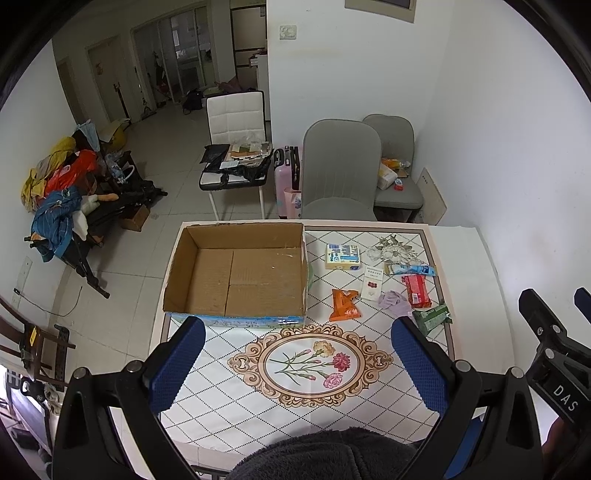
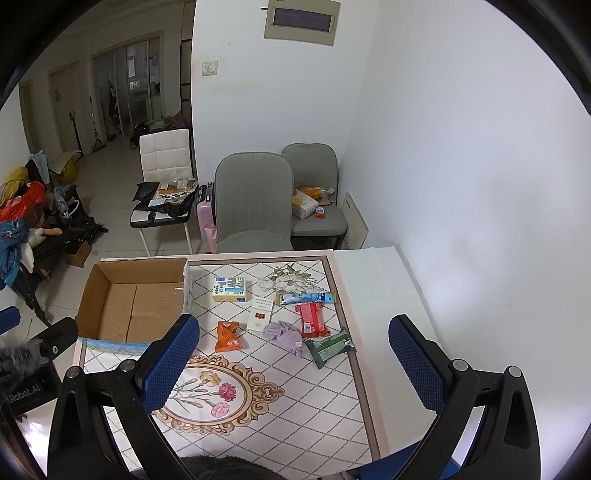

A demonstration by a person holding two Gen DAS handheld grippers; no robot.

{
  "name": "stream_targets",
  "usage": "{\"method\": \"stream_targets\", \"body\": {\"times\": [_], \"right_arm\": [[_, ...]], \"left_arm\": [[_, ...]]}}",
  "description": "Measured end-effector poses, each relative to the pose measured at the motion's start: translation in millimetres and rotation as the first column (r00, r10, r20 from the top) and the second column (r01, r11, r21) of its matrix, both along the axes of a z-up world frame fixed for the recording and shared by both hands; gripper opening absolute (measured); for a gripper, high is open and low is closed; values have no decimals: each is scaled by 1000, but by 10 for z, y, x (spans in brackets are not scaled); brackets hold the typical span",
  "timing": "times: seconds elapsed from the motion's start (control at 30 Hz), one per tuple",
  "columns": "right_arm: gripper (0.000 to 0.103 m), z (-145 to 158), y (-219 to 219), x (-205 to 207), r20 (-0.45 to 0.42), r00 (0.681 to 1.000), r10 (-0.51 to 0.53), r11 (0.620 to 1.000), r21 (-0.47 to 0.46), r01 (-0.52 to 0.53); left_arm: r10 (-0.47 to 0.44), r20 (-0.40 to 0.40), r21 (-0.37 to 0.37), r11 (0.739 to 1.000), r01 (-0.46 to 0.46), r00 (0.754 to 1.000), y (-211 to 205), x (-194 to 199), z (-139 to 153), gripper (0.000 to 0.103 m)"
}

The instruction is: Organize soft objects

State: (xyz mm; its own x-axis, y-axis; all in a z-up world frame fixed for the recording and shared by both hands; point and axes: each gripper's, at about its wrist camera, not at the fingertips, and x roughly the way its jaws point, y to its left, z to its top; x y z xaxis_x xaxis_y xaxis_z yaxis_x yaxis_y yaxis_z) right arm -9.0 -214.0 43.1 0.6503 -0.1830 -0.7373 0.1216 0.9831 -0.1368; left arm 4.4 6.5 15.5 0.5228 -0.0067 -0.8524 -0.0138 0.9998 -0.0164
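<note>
Cardboard box [image 1: 236, 273], centre-left of frame: nothing in it; your sorting is not begun. Soft packets, among them the orange packet [image 1: 345, 304] and lilac cloth [image 1: 395, 302], lie right of it on the table [image 1: 221, 369]. Left gripper [image 1: 299, 365] and right gripper [image 2: 295, 365]: jaws apart, holding nothing. Only your right view shows the wall panel [image 2: 302, 20] whole.

The table [image 1: 236, 402] wears a white cloth with a black diamond grid, a tan scrolled oval of red, pink and yellow carnations near its front edge, and a grey-beige flower print toward the far right corner. The cardboard box [image 1: 236, 273] at the far left corner is plain brown inside with a blue printed outer wall. Right of it lie an orange packet [image 1: 345, 305], a red packet [image 1: 416, 290], a green packet [image 1: 432, 317], a lilac cloth [image 1: 395, 302], a white-and-blue tube [image 1: 412, 269] and a yellow-and-blue pack [image 1: 342, 256]; both grippers' pads [image 1: 419, 363] are blue and dimpled on black frames.
</note>
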Motion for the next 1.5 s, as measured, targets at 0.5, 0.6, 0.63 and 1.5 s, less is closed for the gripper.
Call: {"method": "stream_targets", "body": {"times": [0.5, 0.6, 0.63, 1.5], "right_arm": [[103, 40, -14, -49, 17, 1000, -12, 1000, 6, 12], [103, 57, -15, -64, 24, 1000, -12, 1000, 10, 12], [103, 58, -21, -65, 25, 1000, -13, 1000, 11, 13], [103, -3450, -2313, 1945, -669, 731, -138, 941, 141, 307]], "left_arm": [[-4, 19, -3, 1000, 4, 1000, 41, -112, 51, 103], [-4, 27, -5, 1000, 4, 1000, 48, -127, 58, 103], [-4, 28, -6, 1000, 4, 1000, 48, -126, 59, 103], [-156, -577, -185, 981, 57, 802, -1432, 1904, -2768, 97]]}}
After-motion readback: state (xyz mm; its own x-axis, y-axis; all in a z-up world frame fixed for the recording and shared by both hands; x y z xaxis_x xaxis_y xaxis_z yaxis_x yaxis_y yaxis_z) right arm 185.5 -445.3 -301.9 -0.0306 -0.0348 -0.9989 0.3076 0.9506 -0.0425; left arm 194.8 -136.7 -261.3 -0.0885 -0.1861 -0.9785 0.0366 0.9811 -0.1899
